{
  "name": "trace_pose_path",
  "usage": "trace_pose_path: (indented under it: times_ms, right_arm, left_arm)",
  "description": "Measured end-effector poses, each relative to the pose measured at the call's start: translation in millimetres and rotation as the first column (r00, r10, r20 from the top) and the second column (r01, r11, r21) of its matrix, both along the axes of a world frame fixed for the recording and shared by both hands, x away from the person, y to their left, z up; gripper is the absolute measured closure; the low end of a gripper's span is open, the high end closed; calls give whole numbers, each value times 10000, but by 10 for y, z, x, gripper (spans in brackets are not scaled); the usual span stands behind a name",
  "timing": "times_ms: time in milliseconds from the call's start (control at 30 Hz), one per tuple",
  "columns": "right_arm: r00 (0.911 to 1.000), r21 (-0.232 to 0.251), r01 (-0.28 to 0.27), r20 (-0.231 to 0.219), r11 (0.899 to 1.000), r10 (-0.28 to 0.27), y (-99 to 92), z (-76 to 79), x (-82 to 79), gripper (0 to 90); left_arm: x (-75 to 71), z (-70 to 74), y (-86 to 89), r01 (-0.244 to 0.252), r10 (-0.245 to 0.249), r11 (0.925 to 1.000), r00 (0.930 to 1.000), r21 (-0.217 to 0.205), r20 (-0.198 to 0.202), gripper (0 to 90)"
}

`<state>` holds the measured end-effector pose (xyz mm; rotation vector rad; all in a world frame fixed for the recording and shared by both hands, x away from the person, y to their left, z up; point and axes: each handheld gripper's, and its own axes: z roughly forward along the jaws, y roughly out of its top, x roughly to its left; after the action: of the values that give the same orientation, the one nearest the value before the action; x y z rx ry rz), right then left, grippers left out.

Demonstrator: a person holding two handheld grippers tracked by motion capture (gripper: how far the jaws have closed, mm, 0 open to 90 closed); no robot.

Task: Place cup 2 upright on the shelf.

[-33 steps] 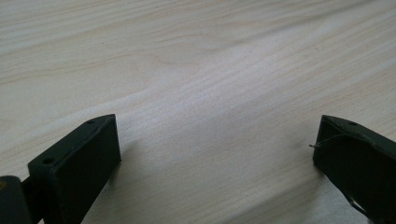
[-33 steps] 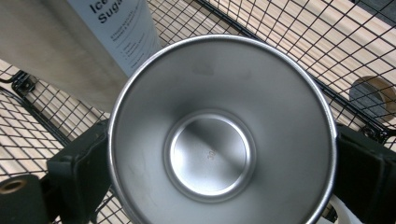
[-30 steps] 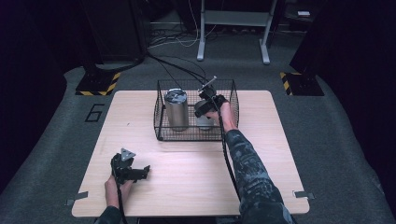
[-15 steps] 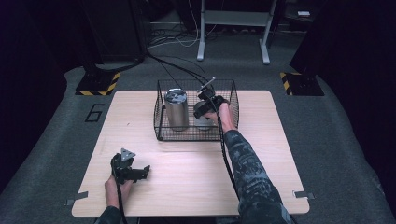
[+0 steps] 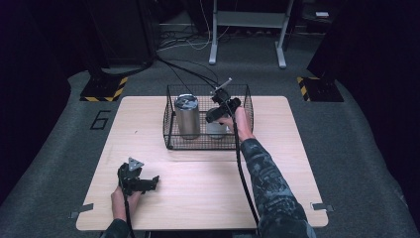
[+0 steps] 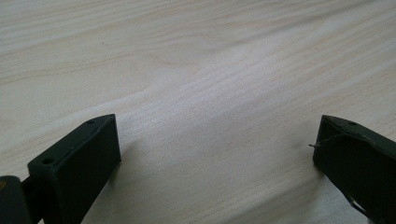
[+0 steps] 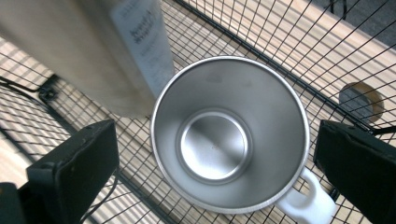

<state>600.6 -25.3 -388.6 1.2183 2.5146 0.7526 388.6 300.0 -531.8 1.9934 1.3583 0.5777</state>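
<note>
Right gripper (image 7: pixel 217 154) open over steel mug (image 7: pixel 229 135) – white handle (image 7: pixel 306 200) visible close-up.

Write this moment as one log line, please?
right gripper: jaws open, above steel mug in wire basket | tall steel canister: upright beside mug | left gripper: jaws open, on wooden table

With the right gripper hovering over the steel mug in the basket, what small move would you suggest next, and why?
Probably lower the right gripper straight down: its jaws stand open either side of the steel mug, above the rim, gripping nothing. The mug sits upright in the wire basket beside the tall canister.
</note>
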Motion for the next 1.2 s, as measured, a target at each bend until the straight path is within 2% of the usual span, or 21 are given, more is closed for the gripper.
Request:
trace_pose_path:
  times_ms: [233,400,633,667,733,800,833,867,967,1033,1100,1200]
  right_arm:
    - [9990,541,-335,316,9980,318,-76,188,-177,0]
    - [9959,513,-677,635,9964,644,-132,277,-358,0]
    - [9947,539,-817,664,9952,780,-153,294,-386,0]
    - [9892,602,-1005,1128,9931,933,-244,389,-653,0]
    - [9892,602,-1005,1128,9931,933,-244,389,-653,3]
    - [9812,684,-1265,1549,9896,1147,-343,439,-898,6]
    - [9812,684,-1265,1549,9896,1147,-343,439,-898,6]
    - [9776,635,-1389,1681,9883,1266,-404,454,-995,6]
    - [9732,567,-1450,1883,9878,1321,-489,459,-1141,7]
    - [9714,535,-1483,1949,9875,1354,-523,454,-1183,7]
    - [9717,647,-1317,2057,9892,1159,-641,429,-1319,6]
    - [9716,600,-1216,2112,9908,1065,-733,402,-1397,5]
  left_arm:
    - [1,2,2,15,-15,10000,10000,39,4,4]
    - [1,5,5,54,-54,10000,10000,36,-48,4]
    - [1,2,3,21,-21,10000,10000,43,4,4]
    - [1,2,3,21,-21,10000,10000,43,4,4]
    - [1,2,2,20,-20,10000,10000,43,4,4]
    - [1,5,5,52,-51,10000,10000,44,-40,4]
    - [1,5,5,52,-51,10000,10000,44,-40,4]
    - [1,2,2,14,-14,10000,10000,46,4,4]
    - [1,6,5,49,-49,10000,10000,42,-42,4]
    - [0,2,1,2,-2,10000,10000,31,10,4]
    - [1,3,3,33,-33,10000,10000,36,-14,4]
    - [1,2,1,11,-11,10000,10000,34,7,4]
